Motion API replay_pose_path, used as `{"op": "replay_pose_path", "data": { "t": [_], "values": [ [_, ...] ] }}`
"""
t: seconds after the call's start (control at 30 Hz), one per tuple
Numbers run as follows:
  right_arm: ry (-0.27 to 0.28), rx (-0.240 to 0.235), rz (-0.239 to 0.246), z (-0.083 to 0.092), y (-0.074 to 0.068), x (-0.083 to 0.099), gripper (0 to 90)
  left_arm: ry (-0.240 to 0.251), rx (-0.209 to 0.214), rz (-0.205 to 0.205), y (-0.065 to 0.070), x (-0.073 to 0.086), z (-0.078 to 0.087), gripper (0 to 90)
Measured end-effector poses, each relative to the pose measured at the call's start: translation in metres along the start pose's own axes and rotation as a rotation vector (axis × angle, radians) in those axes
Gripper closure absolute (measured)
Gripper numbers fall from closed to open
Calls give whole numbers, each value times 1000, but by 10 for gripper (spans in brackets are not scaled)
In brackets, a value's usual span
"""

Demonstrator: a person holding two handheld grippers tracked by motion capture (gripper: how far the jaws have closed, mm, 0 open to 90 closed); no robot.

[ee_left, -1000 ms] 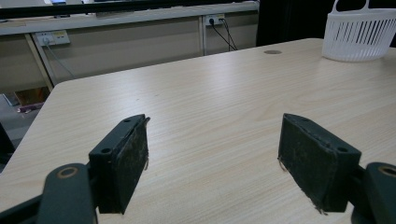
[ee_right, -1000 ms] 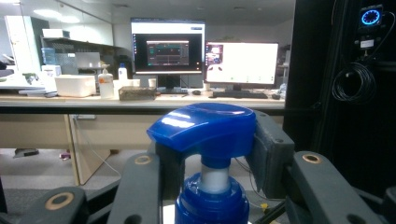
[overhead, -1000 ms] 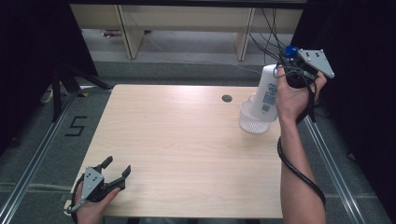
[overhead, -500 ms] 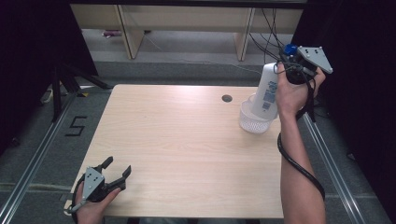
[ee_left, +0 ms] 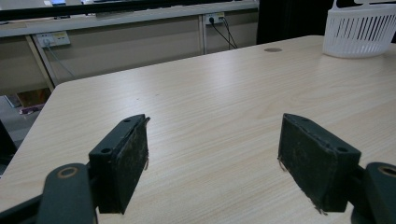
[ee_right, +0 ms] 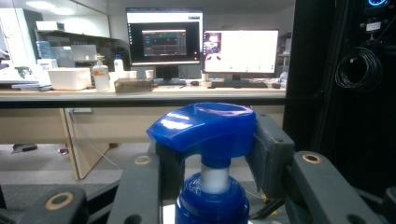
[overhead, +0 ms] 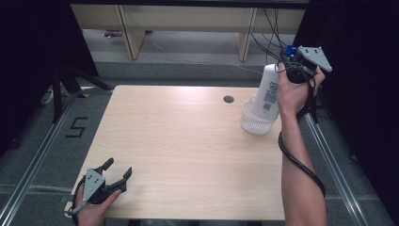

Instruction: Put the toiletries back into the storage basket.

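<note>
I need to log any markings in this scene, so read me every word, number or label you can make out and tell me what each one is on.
"5": black figure marked on the grey floor left of the table.
Label on the white bottle held in the right gripper: blue print, too small to read.
Monitor screens behind: text too blurred to read.

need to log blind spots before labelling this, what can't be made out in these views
- Bottle label: too small to read in the high view.
- Bottle foot: in the high view, hidden behind the basket wall, so whether it touches the floor of the basket is unclear.
- Basket contents: hidden by its slatted wall in the left gripper view.
- Bottle body: cut off by the bottom edge of the right gripper view, where the right hand-held gripper clamps the blue pump.
</note>
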State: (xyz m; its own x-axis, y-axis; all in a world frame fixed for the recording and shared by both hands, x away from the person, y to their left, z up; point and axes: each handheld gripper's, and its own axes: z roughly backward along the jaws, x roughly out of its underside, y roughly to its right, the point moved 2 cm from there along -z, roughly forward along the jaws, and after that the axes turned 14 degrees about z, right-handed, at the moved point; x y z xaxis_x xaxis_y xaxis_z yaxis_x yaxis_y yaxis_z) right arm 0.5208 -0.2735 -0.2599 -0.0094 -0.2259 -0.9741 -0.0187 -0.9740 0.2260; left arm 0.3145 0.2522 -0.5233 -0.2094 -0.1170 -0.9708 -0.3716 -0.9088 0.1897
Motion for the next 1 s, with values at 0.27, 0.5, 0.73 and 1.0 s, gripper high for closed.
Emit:
{"op": "replay_pose_path", "data": {
  "t": [0.27, 0.5, 0.73, 1.0],
  "values": [
    [-3, -3, 6, -5, -1, 2, 604, 0, 1, 1, 0, 0, 0, 237],
    [-10, -5, -1, -9, 0, 7, 605, -12, -5, 3, 1, 1, 1, 238],
    [-15, -13, -1, -12, -1, 11, 605, -11, -6, 5, 1, 1, 0, 238],
    [-16, -14, 3, -15, -4, 14, 605, -11, -5, 5, 1, 1, 0, 238]
  ]
}}
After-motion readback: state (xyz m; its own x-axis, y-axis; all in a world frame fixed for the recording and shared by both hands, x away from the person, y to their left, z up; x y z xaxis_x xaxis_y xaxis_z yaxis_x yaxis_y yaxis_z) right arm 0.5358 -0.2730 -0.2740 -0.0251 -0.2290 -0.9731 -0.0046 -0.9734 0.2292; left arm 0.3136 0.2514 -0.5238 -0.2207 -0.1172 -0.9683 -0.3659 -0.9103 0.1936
